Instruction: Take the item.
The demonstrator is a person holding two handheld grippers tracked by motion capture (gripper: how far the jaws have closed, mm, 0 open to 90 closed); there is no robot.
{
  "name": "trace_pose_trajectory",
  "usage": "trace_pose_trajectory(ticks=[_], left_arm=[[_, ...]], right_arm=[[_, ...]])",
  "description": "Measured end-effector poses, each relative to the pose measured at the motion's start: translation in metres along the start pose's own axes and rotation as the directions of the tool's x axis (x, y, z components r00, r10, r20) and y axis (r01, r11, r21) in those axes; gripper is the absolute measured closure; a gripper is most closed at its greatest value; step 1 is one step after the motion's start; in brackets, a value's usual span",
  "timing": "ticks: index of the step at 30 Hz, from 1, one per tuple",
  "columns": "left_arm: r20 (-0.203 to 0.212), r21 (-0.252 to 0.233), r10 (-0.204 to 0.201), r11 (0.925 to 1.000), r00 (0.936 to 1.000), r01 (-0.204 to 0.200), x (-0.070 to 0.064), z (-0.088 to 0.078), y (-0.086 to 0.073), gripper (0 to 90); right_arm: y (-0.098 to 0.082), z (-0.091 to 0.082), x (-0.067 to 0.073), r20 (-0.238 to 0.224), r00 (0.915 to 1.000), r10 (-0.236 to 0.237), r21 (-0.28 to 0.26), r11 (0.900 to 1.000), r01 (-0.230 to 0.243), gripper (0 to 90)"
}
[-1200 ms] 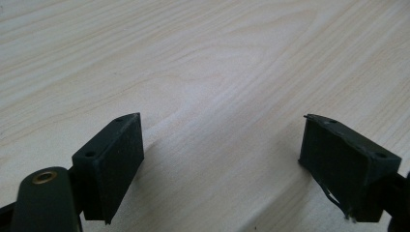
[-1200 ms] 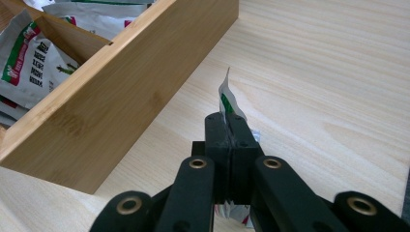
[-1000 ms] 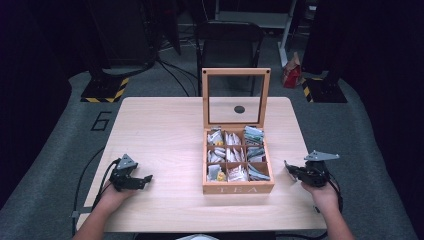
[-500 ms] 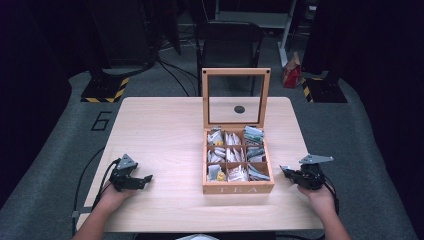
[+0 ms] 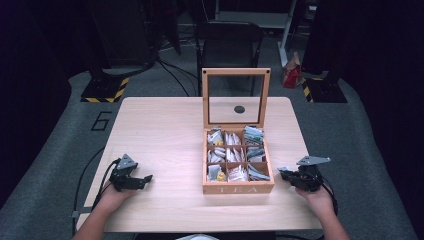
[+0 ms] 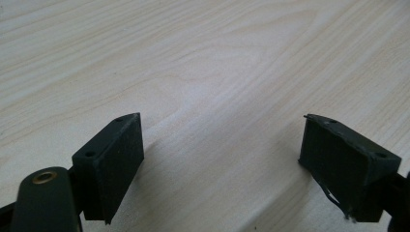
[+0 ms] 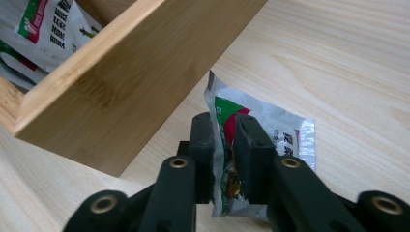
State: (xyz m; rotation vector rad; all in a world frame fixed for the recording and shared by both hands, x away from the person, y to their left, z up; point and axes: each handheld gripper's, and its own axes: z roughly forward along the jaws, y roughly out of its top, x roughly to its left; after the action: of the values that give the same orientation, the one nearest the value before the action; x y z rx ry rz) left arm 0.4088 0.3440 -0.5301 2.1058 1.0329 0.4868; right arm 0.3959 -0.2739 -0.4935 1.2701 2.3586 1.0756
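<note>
The right gripper point(image 7: 223, 159) is clamped on a tea sachet point(image 7: 270, 140), a silvery packet with red and green print, pinched on edge between the two black jaws. It sits low over the worktop point(image 5: 160, 135) near the front right corner, just beside the right wall of the wooden tea box point(image 5: 238, 189). The box stands right of the middle with its glass-paned lid point(image 5: 236, 97) propped upright at the back, and its nine compartments are packed with more sachets.

I'd judge this as the carrying step: one sachet is out of the box and in hand, either being taken away or headed for a compartment. Going in would call for a lift clear of the box wall, then a move over the chosen cell before letting go.

The left gripper point(image 5: 131, 179) rests near the front left corner, jaws spread wide with bare wood between them.

The worktop is pale, grained wood. Around it is grey carpet, a black chair point(image 5: 229, 42) behind the far edge, dark stands with yellow-black hazard bases, and a "6" marked on the floor.
</note>
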Motion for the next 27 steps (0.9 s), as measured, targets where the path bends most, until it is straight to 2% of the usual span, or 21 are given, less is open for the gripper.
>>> trace_pose_trajectory(ticks=[5, 6, 8, 13, 27], left_arm=[[0.000, 0.000, 0.000, 1.0000, 1.0000, 0.000, 0.000, 0.000, 0.000, 15.1], [0.000, -0.001, -0.001, 1.0000, 1.0000, 0.001, 0.000, 0.000, 0.000, 15.1], [0.000, 0.000, 0.000, 1.0000, 1.0000, 0.000, 0.000, 0.000, 0.000, 15.1], [0.000, -0.001, -0.001, 1.0000, 1.0000, 0.001, 0.000, 0.000, 0.000, 15.1], [0.000, -0.001, 0.000, 1.0000, 1.0000, 0.000, 0.000, 0.000, 0.000, 15.1]], right_arm=[[0.002, 0.000, 0.001, 0.000, 1.0000, -0.004, 0.001, 1.000, 0.004, 72.6], [0.004, -0.001, 0.001, -0.012, 0.9999, -0.006, -0.006, 1.000, 0.006, 69.8], [0.005, -0.001, 0.002, -0.009, 1.0000, 0.004, -0.004, 1.000, -0.004, 68.1], [0.008, -0.002, 0.004, -0.008, 0.9999, -0.005, -0.007, 1.000, 0.005, 67.4], [0.024, -0.020, 0.006, -0.004, 0.9999, 0.013, -0.074, 0.997, -0.013, 61.6]])
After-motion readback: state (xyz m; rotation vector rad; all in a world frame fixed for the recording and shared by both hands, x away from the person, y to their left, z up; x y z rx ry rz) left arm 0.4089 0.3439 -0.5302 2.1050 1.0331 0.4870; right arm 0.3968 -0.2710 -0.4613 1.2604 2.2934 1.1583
